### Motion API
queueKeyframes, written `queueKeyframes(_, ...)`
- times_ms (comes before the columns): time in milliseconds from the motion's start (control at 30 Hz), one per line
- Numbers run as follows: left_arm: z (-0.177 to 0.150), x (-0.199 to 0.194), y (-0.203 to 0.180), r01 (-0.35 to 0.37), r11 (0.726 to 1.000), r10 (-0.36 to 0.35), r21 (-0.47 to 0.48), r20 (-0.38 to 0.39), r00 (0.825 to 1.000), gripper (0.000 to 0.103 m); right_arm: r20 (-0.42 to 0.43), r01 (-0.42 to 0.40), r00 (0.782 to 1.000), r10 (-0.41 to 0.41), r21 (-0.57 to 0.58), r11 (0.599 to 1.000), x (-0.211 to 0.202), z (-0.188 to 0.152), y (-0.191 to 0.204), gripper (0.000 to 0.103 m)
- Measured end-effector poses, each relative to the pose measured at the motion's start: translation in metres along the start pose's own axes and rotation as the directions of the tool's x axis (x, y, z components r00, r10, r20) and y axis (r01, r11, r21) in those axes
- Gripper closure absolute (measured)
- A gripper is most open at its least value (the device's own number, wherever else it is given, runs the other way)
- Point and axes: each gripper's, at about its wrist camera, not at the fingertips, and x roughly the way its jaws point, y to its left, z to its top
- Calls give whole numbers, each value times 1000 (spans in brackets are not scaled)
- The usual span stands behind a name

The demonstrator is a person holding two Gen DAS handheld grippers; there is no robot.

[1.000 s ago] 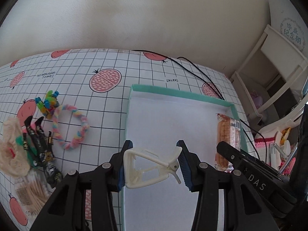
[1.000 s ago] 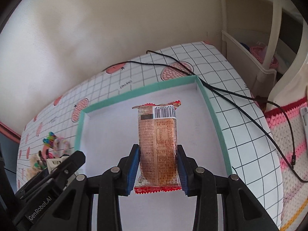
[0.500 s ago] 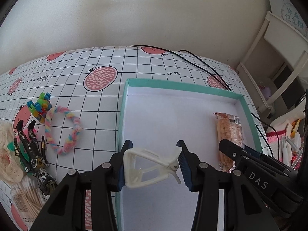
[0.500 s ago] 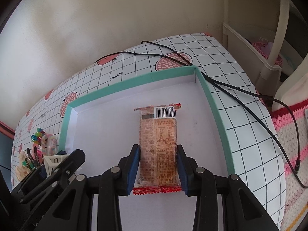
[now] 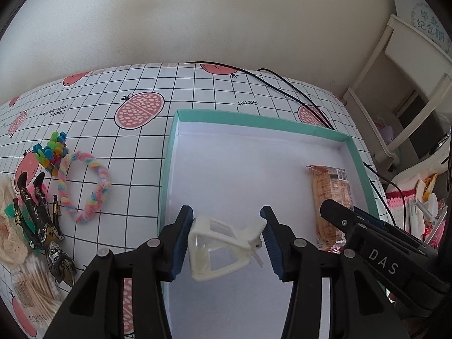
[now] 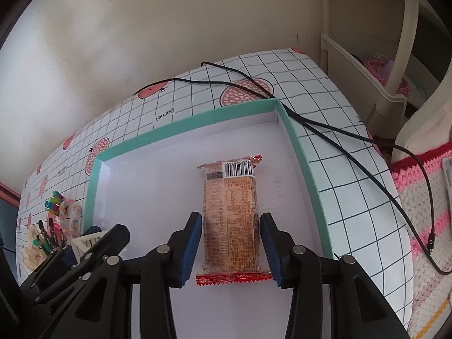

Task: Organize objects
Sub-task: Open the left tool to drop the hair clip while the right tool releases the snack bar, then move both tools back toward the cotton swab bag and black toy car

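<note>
A teal-rimmed box [image 5: 254,118] with a white floor lies on the gridded tablecloth, and both grippers are over it. My left gripper [image 5: 227,234] is shut on a white plastic clip [image 5: 220,243], which hangs tilted just above the box floor near its left wall. In the right wrist view the same box [image 6: 183,132] holds an orange snack packet [image 6: 230,212] with a barcode at its far end. My right gripper [image 6: 231,240] is shut on the packet's near half, low over the floor. That packet [image 5: 332,195] also shows by the box's right wall.
Left of the box lie a pastel braided ring [image 5: 84,186], bright small clips [image 5: 52,152], black hair claws [image 5: 39,220], a cotton swab pack [image 5: 34,282] and a lace piece [image 5: 8,226]. Black cables [image 6: 339,132] cross the far right corner. A white shelf [image 5: 409,84] stands right.
Both grippers have kept their loads and shifted a little over the box. The white clip now sits more tilted between the left fingers. The packet reaches further into the box.
</note>
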Motion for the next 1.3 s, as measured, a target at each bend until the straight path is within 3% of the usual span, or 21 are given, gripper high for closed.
queueKeyframes(367, 9, -20, -5, 20, 1000, -20, -1, 36, 999, 48, 59, -21, 998, 20, 3, 1000, -31, 12, 0, 57)
queueKeyframes(767, 17, -35, 14, -60, 997, 63, -50, 70, 996, 45, 33, 4, 999, -2, -45, 999, -26, 7, 8, 57)
queueKeyframes(1000, 15, -31, 30, -116, 989, 123, -91, 71, 990, 37, 41, 16, 999, -13, -71, 997, -25, 6, 12, 38)
queueKeyframes(1067, 16, -31, 33, -125, 987, 133, -103, 77, 988, 22, 43, 16, 999, -13, -72, 997, -25, 6, 13, 34)
queueKeyframes(1300, 17, -34, 42, -127, 983, 140, -130, 93, 986, 7, 50, 27, 998, -23, -84, 996, -24, 5, 15, 18)
